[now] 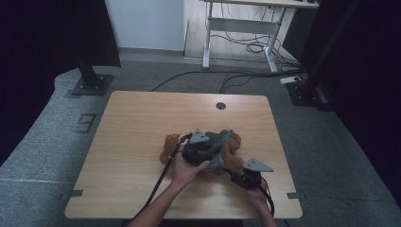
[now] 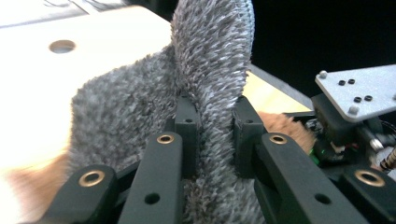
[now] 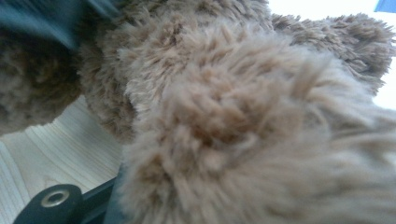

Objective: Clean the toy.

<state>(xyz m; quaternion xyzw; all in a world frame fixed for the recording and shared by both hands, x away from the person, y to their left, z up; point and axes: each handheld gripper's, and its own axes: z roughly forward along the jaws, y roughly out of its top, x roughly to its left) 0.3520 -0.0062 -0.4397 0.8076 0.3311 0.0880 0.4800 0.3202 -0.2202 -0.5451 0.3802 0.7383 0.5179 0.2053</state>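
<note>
A brown teddy bear (image 1: 170, 147) lies at the middle of the wooden table (image 1: 137, 118). Over it hangs a piece of grey fuzzy fabric (image 1: 223, 140). My left gripper (image 1: 215, 147) is above the bear, and in the left gripper view it (image 2: 215, 114) is shut on a fold of the grey fabric (image 2: 210, 56), which stands up between the pads. My right gripper (image 1: 235, 173) sits at the bear's near right side. In the right gripper view, brown fur (image 3: 243, 116) bulges over the jaws and hides most of them. One black finger (image 3: 56, 201) shows at the bottom left.
A round cable hole (image 1: 221, 105) sits near the table's far edge. Black cables trail from both grippers toward the front edge. On the floor beyond are two black stand bases (image 1: 90, 85) and a white desk frame (image 1: 241, 28) with loose cables.
</note>
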